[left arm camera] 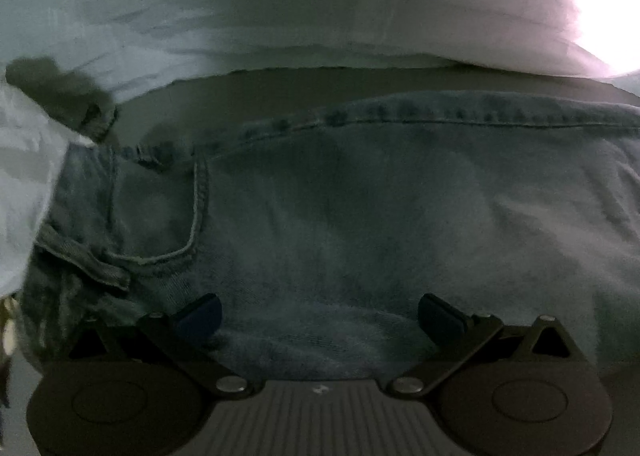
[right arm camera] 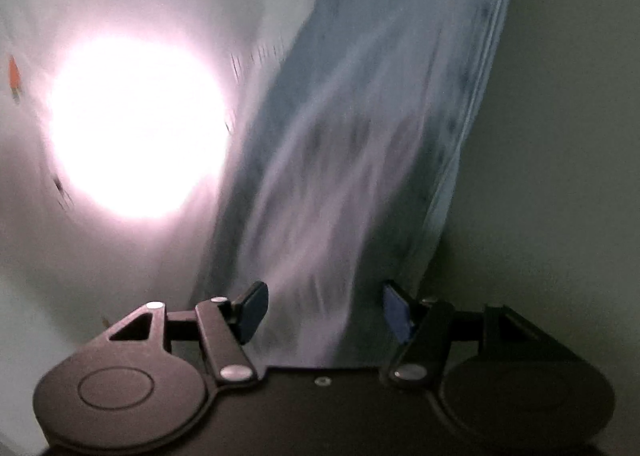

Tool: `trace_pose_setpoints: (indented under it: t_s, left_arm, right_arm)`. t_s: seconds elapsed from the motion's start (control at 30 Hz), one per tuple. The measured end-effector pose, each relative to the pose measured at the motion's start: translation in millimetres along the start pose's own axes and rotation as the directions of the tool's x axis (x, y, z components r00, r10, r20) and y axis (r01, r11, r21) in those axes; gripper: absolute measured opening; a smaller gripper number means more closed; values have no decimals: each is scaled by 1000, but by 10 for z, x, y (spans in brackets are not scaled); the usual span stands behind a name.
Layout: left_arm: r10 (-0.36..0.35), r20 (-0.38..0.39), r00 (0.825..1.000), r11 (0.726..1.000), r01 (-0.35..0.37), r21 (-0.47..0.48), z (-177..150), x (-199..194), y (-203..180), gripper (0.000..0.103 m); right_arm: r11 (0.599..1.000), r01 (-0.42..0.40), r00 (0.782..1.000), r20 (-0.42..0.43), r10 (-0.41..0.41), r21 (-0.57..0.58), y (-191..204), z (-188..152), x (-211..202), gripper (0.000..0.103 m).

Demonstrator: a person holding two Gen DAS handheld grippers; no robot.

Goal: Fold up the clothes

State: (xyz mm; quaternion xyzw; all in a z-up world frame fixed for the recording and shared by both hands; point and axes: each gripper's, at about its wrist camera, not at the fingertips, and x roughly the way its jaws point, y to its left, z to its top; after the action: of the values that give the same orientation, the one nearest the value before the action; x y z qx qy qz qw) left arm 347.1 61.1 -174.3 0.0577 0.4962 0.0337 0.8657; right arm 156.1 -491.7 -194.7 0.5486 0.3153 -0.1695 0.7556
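Observation:
Light blue denim jeans (left arm camera: pixel 360 196) lie flat across the surface in the left wrist view, with a pocket seam (left arm camera: pixel 192 224) at the left and a long side seam along the far edge. My left gripper (left arm camera: pixel 320 316) is open, its fingers spread just above the denim. In the right wrist view a jeans leg (right arm camera: pixel 360 136) stretches away from me, blurred. My right gripper (right arm camera: pixel 324 312) is open, with the near end of the leg between its fingers.
A white sheet with carrot prints (left arm camera: pixel 240 16) lies beyond the jeans. White cloth (left arm camera: pixel 24 184) lies at the left over the waistband. A bright glare (right arm camera: pixel 136 124) washes out the left of the right wrist view. Bare grey surface (right arm camera: pixel 560 136) lies right of the leg.

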Motion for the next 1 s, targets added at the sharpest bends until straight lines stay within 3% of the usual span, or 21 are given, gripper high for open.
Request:
trace_pose_setpoints:
  t_s: [0.27,0.37,0.4,0.43,0.5,0.6,0.67,0.7,0.77,0.8,0.83,0.87,0.93,0.97,1.0]
  left_arm:
    - [7,56,998,1000,-8,9,-119,3,-28,103]
    - [41,56,998,999,-42,28,-131,37,-104,103]
    - [50,55,997,998,-52,31,-129,44,-125,103]
    - [52,54,997,998,-54,30,-128,47,-128,103]
    - [51,52,997,998,-53,31,-123,54,-125,103]
    - [42,45,998,998,-43,33,-115,53,-112,103]
    - [45,45,998,998,-47,32,-124,51,-122,103]
    - [46,46,998,998,-48,36,-130,50,-110,103]
    - [49,48,998,998,-51,43,-143,46,-85,103]
    - [50,49,998,998,-52,47,-148,45,-74,103]
    - [52,48,997,997,-55,46,-144,50,-78,103]
    - [52,47,998,997,-55,47,-136,56,-76,103]
    - [51,44,998,997,-53,49,-125,65,-76,103]
    - [50,42,998,997,-52,50,-117,70,-69,103]
    - [49,39,998,997,-51,50,-110,75,-65,103]
  right_arm:
    - [997,43,999,-8,-43,57,-136,-151,10,64]
    - [999,47,998,38,-47,19,-139,-184,5,63]
    - [999,41,998,49,-41,3,-127,-192,10,67]
    - [999,29,998,57,-28,-15,-112,-192,23,72]
    - [999,2,998,63,1,-47,-75,-169,77,70]
    - [986,-164,985,65,162,27,-124,-79,27,63]
    - [953,-290,956,76,283,92,-172,-11,-26,63]
    - [920,-366,930,86,357,142,-226,26,-42,62]
    - [787,-539,841,135,524,300,-425,87,1,62]
    - [722,-588,803,159,574,364,-516,98,49,61]
    - [686,-608,785,178,593,398,-586,102,99,60]
    - [694,-597,794,177,581,402,-626,109,141,59]
    - [800,-483,872,110,478,355,-612,121,202,57]
    - [844,-427,901,71,428,325,-586,111,237,57]
    - [864,-396,914,45,403,310,-563,91,276,58]
